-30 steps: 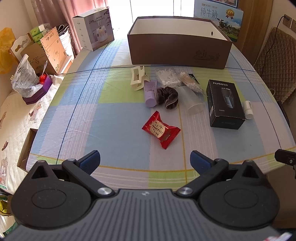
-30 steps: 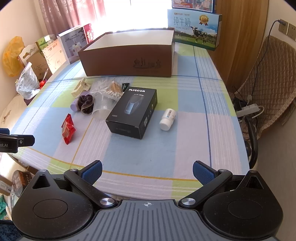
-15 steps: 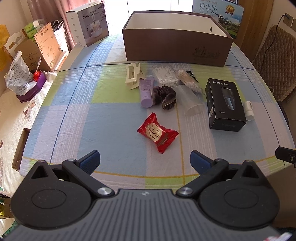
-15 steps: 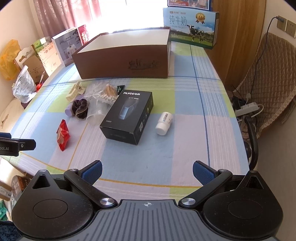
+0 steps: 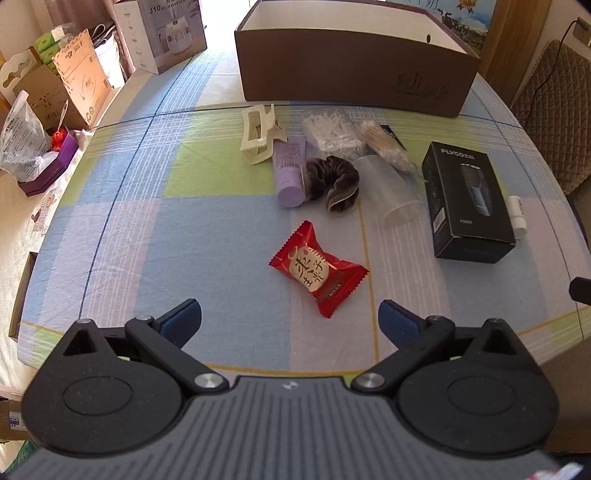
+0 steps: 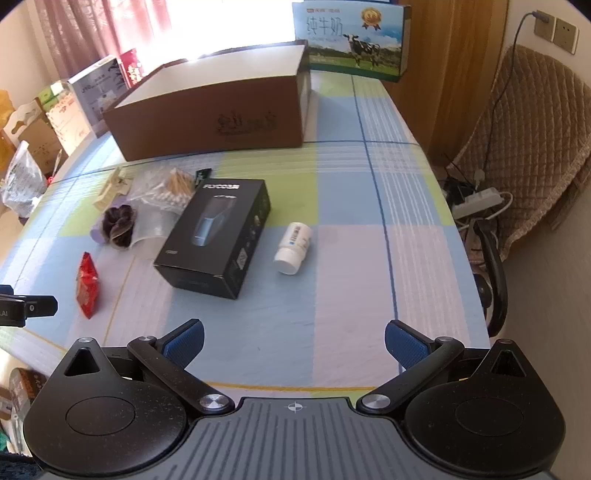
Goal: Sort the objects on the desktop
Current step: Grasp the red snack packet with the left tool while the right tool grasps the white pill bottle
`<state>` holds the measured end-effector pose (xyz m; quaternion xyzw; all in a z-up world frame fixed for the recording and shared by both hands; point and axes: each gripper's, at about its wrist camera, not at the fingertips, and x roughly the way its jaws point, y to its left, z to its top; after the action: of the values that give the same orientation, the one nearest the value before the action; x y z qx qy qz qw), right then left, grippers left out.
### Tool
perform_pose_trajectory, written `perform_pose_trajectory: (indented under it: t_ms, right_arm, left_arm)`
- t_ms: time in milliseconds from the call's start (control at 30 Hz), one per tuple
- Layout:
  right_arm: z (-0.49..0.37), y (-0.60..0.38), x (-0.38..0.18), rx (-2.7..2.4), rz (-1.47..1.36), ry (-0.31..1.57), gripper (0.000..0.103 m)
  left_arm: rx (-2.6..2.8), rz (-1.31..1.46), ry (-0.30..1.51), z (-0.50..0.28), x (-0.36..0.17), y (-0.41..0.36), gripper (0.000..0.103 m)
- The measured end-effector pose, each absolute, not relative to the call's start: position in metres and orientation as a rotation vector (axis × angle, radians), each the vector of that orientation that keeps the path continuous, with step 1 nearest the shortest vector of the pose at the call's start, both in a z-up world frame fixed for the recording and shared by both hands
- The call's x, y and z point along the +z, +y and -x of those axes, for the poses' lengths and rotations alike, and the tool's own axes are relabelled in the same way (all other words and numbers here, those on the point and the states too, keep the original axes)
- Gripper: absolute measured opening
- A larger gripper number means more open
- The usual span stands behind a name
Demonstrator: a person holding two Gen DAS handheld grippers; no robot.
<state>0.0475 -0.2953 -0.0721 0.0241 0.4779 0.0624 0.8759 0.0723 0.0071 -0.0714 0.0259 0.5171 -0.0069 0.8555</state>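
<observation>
My left claw [image 5: 290, 314] hangs over the near edge of the checked tablecloth [image 5: 207, 236], its blue pads spread wide with nothing between them. Far off to its left sit a white humidifier box [image 5: 162, 33] and opened cardboard cartons [image 5: 74, 88]. Ahead and slightly left lies a cream hair clip [image 5: 256, 134], touching a lilac tube [image 5: 290, 168] that rests against a dark velvet scrunchie [image 5: 332, 182]. Directly in front, just beyond the pads, a red snack packet [image 5: 317, 269] lies flat. Past it, a clear plastic cup [image 5: 391, 195] lies on its side beside bags of cotton swabs [image 5: 332, 127]. To the right rests a black shaver box [image 5: 467, 203], with a white bottle [image 5: 517, 212] just behind its far side. An open brown cardboard box [image 5: 354, 70] stands at the back.

My right claw [image 6: 293, 345] is likewise released, empty, above the same near edge. The tip of the other claw shows at its far left, near the red packet. The shaver box lies ahead and left, the white bottle straight ahead on its side. A milk carton [image 6: 351, 40] stands at the table's far end, a quilted chair [image 6: 524, 147] to the right.
</observation>
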Motion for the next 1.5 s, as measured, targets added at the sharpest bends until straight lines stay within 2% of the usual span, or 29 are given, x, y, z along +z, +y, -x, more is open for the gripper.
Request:
perform_pose_trajectory:
  t_ms: [300, 500, 667, 800, 1100, 1167, 1333, 1500]
  right_arm:
    - [-0.063, -0.304, -0.078, 0.092, -0.051, 1.012, 0.101]
    - [-0.072, -0.309, -0.082, 0.078, -0.053, 1.024, 0.101]
    - [-0.078, -0.311, -0.085, 0.071, -0.059, 1.032, 0.101]
    - [-0.082, -0.314, -0.088, 0.067, -0.064, 1.038, 0.101]
    - [-0.091, -0.317, -0.093, 0.066, -0.074, 1.048, 0.101]
    - [-0.093, -0.316, -0.094, 0.072, -0.074, 1.050, 0.101]
    - [-0.095, -0.317, -0.096, 0.078, -0.075, 1.052, 0.101]
    - [-0.097, -0.324, -0.099, 0.060, -0.087, 1.064, 0.101]
  left_arm:
    - [-0.024, -0.049, 1.113, -0.091, -0.089, 0.006, 0.095]
    - [-0.036, 0.017, 1.105, -0.103, -0.098, 0.008, 0.088]
    - [-0.038, 0.110, 1.107, -0.113, -0.105, 0.012, 0.075]
    - [-0.011, 0.160, 1.126, -0.121, -0.114, 0.017, 0.060]
    - [-0.019, 0.155, 1.105, -0.129, -0.120, 0.018, 0.060]
    - [-0.056, 0.118, 1.082, -0.132, -0.120, 0.016, 0.058]
    - [-0.139, -0.013, 1.077, -0.139, -0.115, 0.019, 0.059]
    - [-0.085, 0.160, 1.147, -0.143, -0.107, 0.037, 0.059]
